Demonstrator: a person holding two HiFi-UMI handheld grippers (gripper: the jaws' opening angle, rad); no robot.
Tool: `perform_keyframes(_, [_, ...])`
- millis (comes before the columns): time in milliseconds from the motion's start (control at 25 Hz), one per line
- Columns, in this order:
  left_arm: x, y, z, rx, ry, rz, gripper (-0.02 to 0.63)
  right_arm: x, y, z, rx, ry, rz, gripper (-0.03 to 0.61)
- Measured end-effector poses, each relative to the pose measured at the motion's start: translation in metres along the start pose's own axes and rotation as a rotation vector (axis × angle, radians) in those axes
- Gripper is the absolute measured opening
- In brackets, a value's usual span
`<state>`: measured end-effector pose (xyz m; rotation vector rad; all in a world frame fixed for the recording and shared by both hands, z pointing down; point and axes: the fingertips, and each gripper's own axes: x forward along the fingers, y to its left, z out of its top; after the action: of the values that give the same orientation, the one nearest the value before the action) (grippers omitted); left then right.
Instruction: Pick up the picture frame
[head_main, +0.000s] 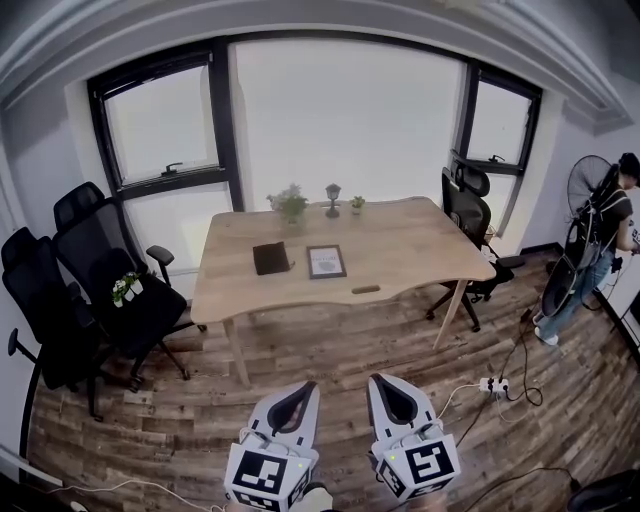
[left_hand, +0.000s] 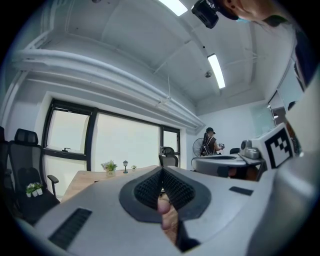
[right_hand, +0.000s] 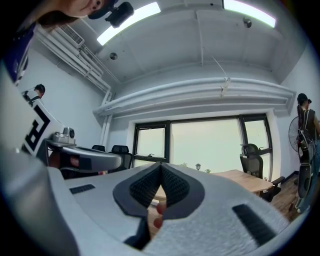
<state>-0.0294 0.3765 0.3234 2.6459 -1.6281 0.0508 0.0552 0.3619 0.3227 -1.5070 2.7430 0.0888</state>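
- The frame lies flat near the middle of the tabletop, a little toward its near edge
- A dark notebook lies on the tabletop too, on the left half
- Left tongs are pressed together with nothing between them; they hang well short of the tabletop's near edge
- Right tongs are likewise closed and empty, equally far from the tabletop
- The frame looks thin, stiff and light; it may be glazed, so treat it as fragile
- Lying flat on the smooth tabletop it offers little edge and would likely slide if pushed
- Best hold, I judge: open one pair of tongs, pinch the border rail at the side nearest the tabletop's front, and steady the opposite side with the other pair
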Motion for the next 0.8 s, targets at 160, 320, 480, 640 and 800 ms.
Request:
perform_keyframes(160, [0.017,0.014,0.0,-0.009,-0.019,-0.019,0.003,0.018,-0.005,-0.003,0.025,0.014,-0.009,0.0])
perform_keyframes(320, [0.027,0.029,-0.004,0.005,-0.024,-0.023,0.003,0.033,-0.01,-0.004,0.038,0.016,-0.033,0.0])
perform_keyframes(480, [0.035,0.042,-0.009,0.008,-0.026,-0.039,0.003,0.048,-0.008,-0.005,0.042,0.018,-0.036,0.0])
perform_keyframes(640, [0.042,0.05,-0.011,0.003,-0.023,-0.044,0.003,0.057,-0.006,-0.008,0.033,0.031,-0.036,0.0])
perform_keyframes(800, [0.048,0.057,-0.013,-0.004,-0.019,-0.053,0.003,0.066,-0.007,-0.009,0.034,0.035,-0.042,0.0])
